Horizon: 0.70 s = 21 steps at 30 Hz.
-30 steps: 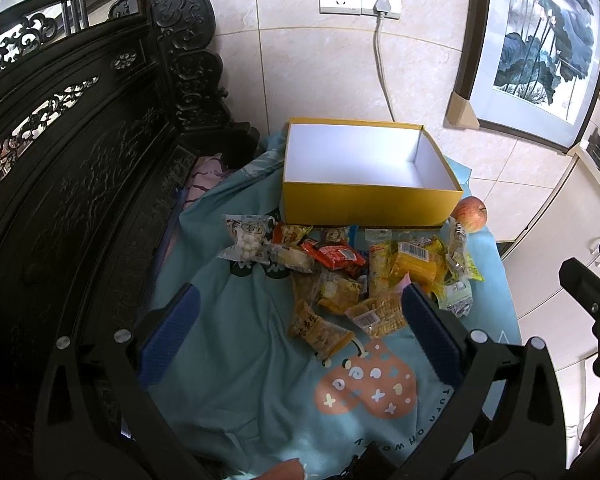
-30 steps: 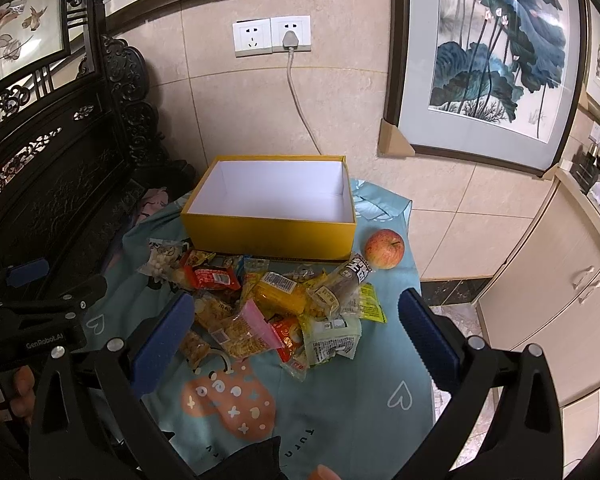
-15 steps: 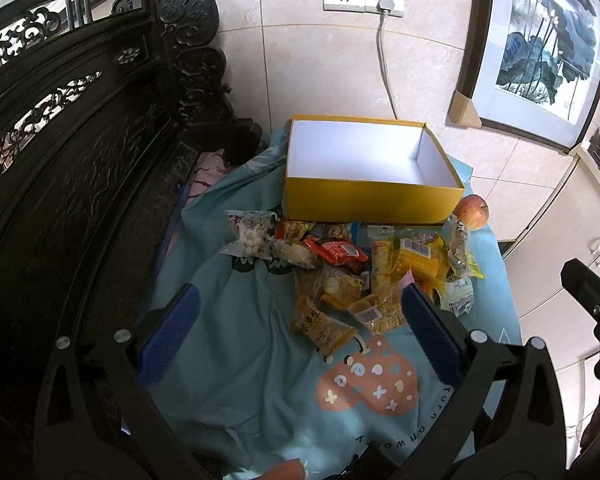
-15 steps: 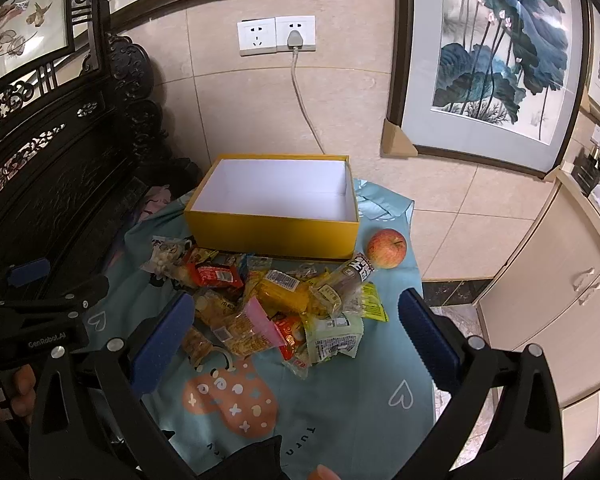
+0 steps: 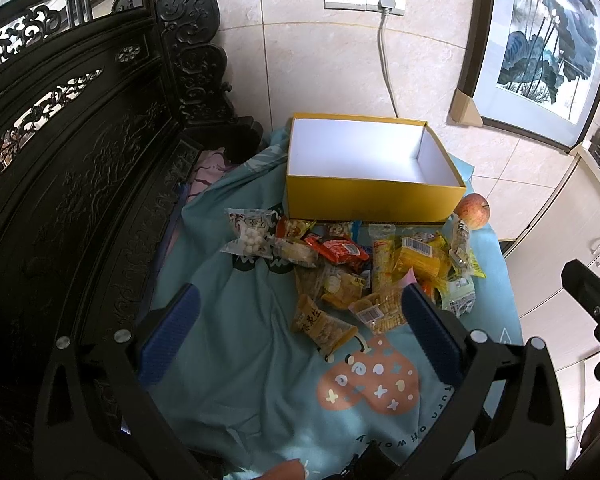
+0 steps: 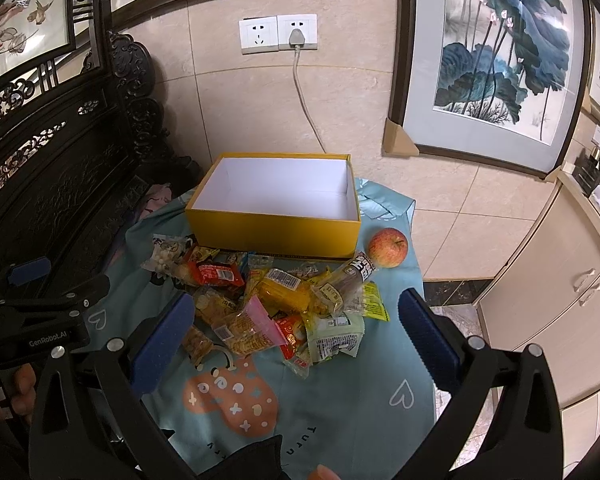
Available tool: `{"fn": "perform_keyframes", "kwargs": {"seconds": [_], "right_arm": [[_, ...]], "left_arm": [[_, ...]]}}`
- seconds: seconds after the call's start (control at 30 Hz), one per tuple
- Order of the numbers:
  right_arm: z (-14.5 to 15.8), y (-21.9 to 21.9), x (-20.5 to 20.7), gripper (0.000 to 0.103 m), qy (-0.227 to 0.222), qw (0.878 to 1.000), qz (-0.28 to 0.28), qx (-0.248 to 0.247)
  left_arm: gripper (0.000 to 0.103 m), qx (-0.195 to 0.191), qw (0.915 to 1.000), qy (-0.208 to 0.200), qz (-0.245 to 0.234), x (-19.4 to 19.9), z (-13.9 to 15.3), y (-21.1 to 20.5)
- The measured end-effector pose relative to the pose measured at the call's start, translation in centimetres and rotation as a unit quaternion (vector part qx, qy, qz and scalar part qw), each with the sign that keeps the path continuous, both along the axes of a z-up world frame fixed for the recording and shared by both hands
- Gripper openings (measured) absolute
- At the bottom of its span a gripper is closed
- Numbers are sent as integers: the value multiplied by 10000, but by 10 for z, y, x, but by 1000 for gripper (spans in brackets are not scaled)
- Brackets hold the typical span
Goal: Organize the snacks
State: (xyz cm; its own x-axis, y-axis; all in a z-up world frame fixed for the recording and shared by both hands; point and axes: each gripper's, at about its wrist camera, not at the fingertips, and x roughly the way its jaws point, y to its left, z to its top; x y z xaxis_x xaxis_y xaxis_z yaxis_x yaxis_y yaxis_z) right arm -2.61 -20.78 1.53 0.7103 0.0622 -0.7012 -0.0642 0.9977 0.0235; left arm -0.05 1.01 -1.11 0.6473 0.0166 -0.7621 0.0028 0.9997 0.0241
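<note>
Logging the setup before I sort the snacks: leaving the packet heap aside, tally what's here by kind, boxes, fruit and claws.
Yellow box: 1
Apple: 1
Claws: 2, the left claw and the right claw, both open
Total: 4

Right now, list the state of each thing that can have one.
Yellow box: open, no lid, empty.
Snack packets: sealed, piled loose on the cloth, none boxed.
Apple: whole, beside the box.
Wall plug: plugged into the socket.
Left hand-held gripper: open, empty.
Right hand-held gripper: open, empty.
</note>
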Motion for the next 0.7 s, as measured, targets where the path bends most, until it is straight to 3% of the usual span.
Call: {"fn": "perform_keyframes", "kwargs": {"seconds": [0.47,0.6,0.7], "right_arm": [[-5,-1,3,102,58,10000,44,34],[-22,-4,12,102,246,9996,111,111],[-49,-7,20,102,473,9986,190,124]], "left_arm": [[101,32,10000,37,-57,5,-6,0],[101,228,9996,69,-144,14,-30,-5],[101,312,9984,128,-461,20,-66,-7]]}}
